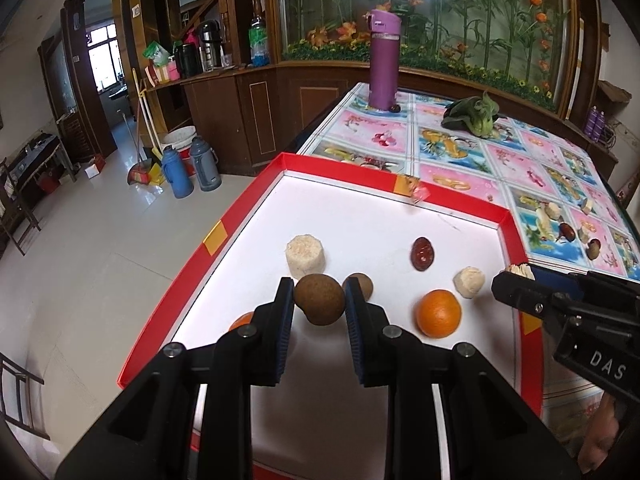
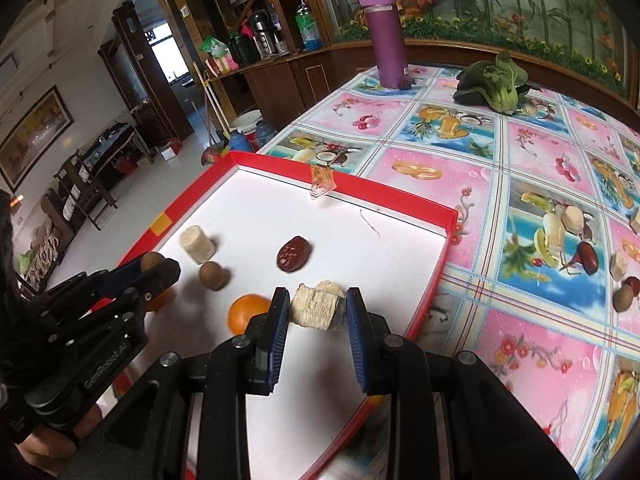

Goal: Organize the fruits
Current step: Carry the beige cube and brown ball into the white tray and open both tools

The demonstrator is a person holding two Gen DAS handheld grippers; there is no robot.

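Note:
A red-rimmed white tray lies on the table's left end. My left gripper is shut on a brown round longan just above the tray floor. In the tray lie a pale cylinder piece, a second longan, a red date, a pale chunk and an orange. Another orange is half hidden by my left finger. My right gripper is shut on a pale cut chunk over the tray's right side.
Several loose pieces lie on the patterned tablecloth right of the tray, among them a date and a longan. A purple bottle and a green leafy vegetable stand at the far end. The table's left edge drops to the floor.

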